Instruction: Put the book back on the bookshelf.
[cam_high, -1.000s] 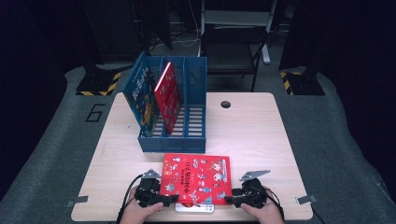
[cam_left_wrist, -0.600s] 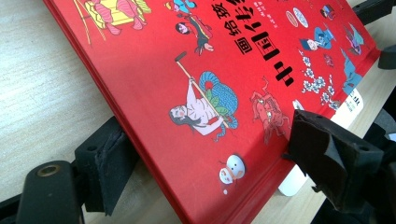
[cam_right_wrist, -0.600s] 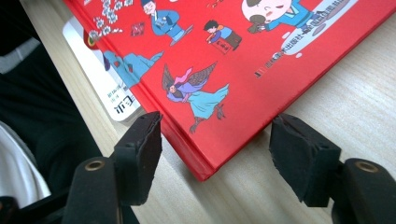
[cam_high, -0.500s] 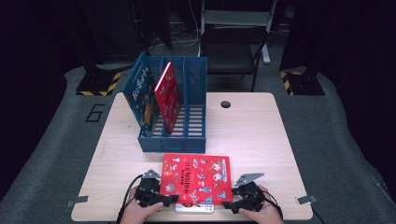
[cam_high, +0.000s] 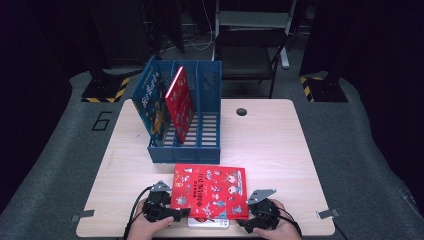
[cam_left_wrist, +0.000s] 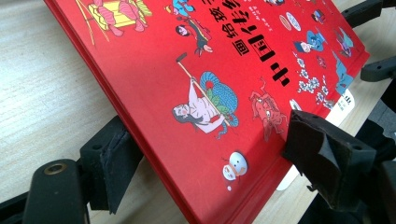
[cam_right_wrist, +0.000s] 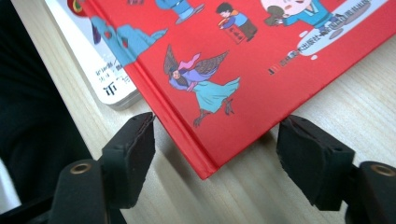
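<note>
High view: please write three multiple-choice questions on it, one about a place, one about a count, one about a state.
1. Where does the flat red book lie?
A in the rack
B on the table
C on the chair
2. How many books stand in the rack?
A one
B two
C four
3. How are the right gripper's jaws?
A shut on the book
B open
C shut on nothing

Key: B, it lies flat before the rack; B, a blue book and a red one; B, both pads stand off the book's corner between them, having just been opening.
</note>
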